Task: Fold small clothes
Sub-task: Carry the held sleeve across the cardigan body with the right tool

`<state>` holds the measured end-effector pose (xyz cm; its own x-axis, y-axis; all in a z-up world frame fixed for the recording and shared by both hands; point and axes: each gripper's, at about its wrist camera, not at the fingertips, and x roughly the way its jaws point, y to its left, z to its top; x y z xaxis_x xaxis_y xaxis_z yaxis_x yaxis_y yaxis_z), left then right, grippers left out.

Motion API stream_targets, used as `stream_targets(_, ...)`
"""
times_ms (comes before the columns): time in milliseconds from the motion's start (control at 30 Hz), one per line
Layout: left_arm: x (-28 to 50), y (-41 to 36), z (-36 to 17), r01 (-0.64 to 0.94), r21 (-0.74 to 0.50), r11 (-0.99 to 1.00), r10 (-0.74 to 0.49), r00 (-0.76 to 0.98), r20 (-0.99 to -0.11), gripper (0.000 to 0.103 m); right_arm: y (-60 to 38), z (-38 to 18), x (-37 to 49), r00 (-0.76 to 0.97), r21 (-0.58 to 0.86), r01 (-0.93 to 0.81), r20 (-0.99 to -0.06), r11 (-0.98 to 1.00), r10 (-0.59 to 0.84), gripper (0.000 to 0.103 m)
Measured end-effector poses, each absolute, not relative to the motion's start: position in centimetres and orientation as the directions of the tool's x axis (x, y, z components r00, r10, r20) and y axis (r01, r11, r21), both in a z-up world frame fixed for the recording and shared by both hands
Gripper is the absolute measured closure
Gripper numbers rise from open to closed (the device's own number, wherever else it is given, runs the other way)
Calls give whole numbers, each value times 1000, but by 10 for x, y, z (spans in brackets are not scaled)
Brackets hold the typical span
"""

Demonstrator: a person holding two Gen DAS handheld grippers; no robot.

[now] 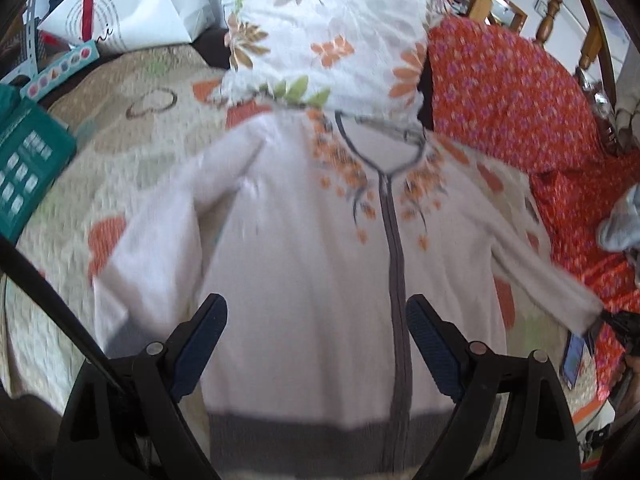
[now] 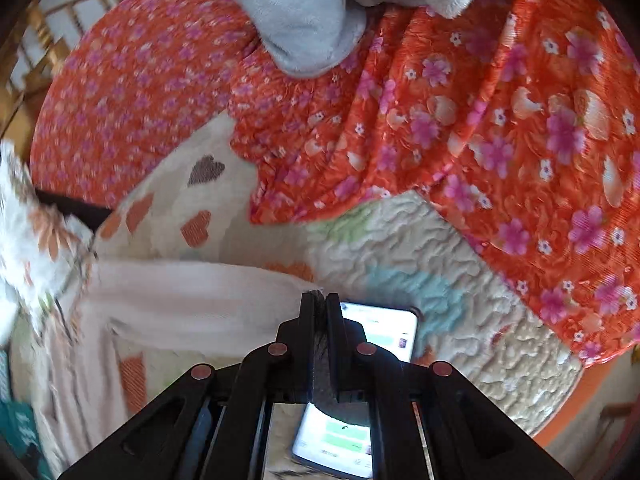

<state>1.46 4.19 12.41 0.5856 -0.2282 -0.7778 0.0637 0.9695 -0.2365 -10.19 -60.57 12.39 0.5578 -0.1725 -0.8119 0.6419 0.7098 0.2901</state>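
From the left wrist, the left gripper [image 1: 316,340] hung with its jaws spread wide and empty over the lower front of the pale zip cardigan [image 1: 304,248], which lay flat on the quilted bedspread [image 1: 132,148], collar towards a floral pillow [image 1: 328,32]. One sleeve ran out sideways to the right gripper [image 1: 616,324] at the frame's edge. A white paper bag [image 1: 132,8] bore script too blurred to read, and the teal box [image 1: 28,160] showed only illegible print. From the right wrist, the right gripper [image 2: 318,300] was pinched closed on the sleeve cuff [image 2: 316,293], above a lit phone [image 2: 384,332] whose screen text was unreadable. If that sleeve were dragged across, the cuff could probably slip free, or the cloth might sweep the phone along the bed.
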Motion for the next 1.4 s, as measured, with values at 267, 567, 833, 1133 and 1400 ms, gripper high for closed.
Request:
stream_targets(267, 84, 78, 117, 19, -256, 966, -209, 637, -742, 13, -484, 164, 1, 618, 416, 424, -782, 805, 79, 97)
stream_targets(567, 105, 173, 106, -148, -425, 893, -235, 652, -721, 13, -242, 145, 172, 516, 470, 93, -776, 878, 361, 97)
stream_targets(833, 101, 223, 112, -255, -484, 837, -193, 691, -697, 13, -90, 69, 269, 370, 354, -41, -863, 934, 344, 97)
stream_targets(1133, 103, 239, 110, -300, -479, 825, -159, 691, -706, 13, -41, 50, 300, 380, 306, -67, -872, 950, 308, 93)
stream_targets(1400, 101, 245, 107, -328, -494, 805, -158, 684, -712, 13, -36, 81, 254, 421, 294, -205, -835, 934, 355, 54)
